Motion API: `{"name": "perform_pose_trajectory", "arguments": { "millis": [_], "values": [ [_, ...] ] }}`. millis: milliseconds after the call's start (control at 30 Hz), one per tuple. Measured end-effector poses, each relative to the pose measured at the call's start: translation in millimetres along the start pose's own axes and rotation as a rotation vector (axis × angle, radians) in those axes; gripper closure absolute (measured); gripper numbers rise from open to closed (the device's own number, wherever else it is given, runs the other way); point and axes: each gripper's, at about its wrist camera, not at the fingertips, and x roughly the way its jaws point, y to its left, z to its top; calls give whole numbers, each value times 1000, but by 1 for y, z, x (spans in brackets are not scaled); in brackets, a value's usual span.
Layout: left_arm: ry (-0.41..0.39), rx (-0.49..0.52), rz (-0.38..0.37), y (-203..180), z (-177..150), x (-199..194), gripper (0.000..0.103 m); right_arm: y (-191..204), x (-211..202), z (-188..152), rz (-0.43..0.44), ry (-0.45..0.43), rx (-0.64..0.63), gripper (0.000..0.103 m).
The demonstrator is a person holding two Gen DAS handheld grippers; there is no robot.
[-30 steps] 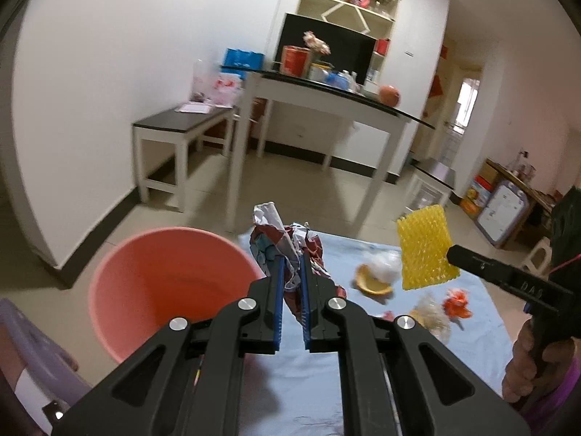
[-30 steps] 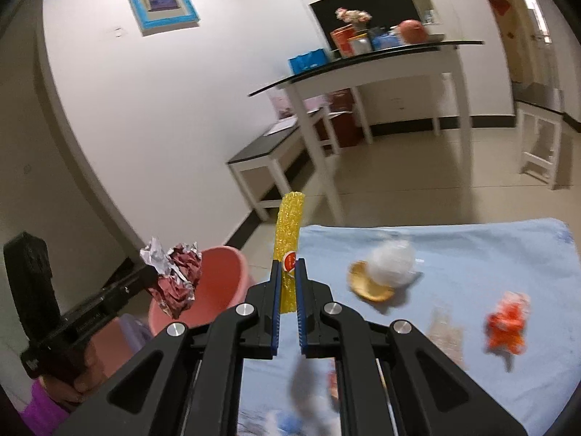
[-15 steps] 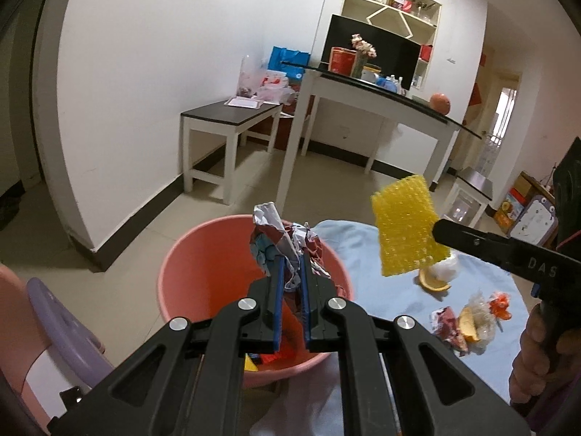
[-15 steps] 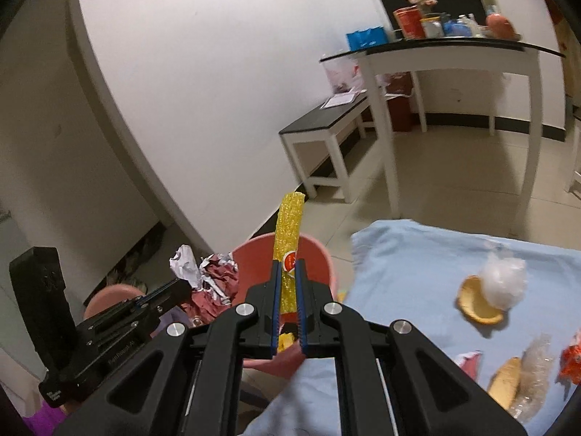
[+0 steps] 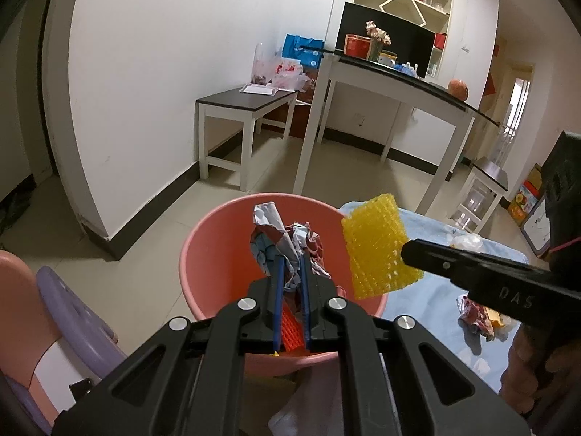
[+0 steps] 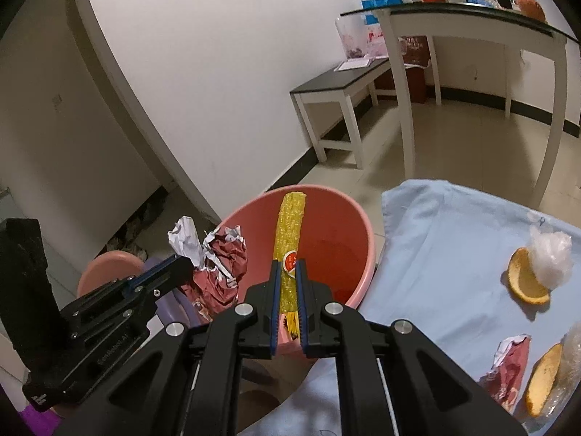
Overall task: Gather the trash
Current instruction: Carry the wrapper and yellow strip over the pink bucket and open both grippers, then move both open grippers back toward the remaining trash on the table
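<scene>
Over the pink bucket [image 5: 218,254] we hold both pieces: our left gripper [image 5: 290,272] pinches the crumpled wrapper [image 5: 287,243], our right gripper [image 6: 287,279] pinches the yellow foam net [image 6: 290,225]. Releasing near the rim may drop the light net onto the floor.

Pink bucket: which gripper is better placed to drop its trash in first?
Likely the left. The left gripper holds the crumpled wrapper squarely over the pink bucket. The right gripper holds the yellow foam net nearer the rim beside the blue cloth.
</scene>
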Motion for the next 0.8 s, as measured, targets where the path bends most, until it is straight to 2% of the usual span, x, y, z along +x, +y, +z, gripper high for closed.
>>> {"name": "perform_pose_trajectory", "arguments": {
  "millis": [67,133,167,300,367,500,533,567,633,800],
  "values": [
    [9,-6,-1,1,0,1,90,-1,3,-2,5,11,4,94],
    [15,-20,-8,2,2,3,69,-1,6,-2,9,17,4,90],
    [15,-28,-9,3,3,3,66,-1,7,-2,12,21,3,90],
    [22,-52,-14,6,3,2,64,-3,8,-4,21,28,3,89],
    [22,-55,-19,6,3,1,64,-4,8,-5,31,31,7,81],
    [19,-39,-13,2,3,-1,64,-4,2,-8,29,26,3,81],
    [18,-37,-13,0,3,-2,64,-5,0,-9,29,24,5,78],
    [18,-34,-14,-1,3,-2,64,-4,-1,-10,28,24,6,69],
    [17,-27,-18,-5,3,-3,64,-7,-7,-13,22,13,11,63],
    [23,0,-33,-19,2,-3,64,-15,-23,-19,-4,-12,8,63]
  ]
}}
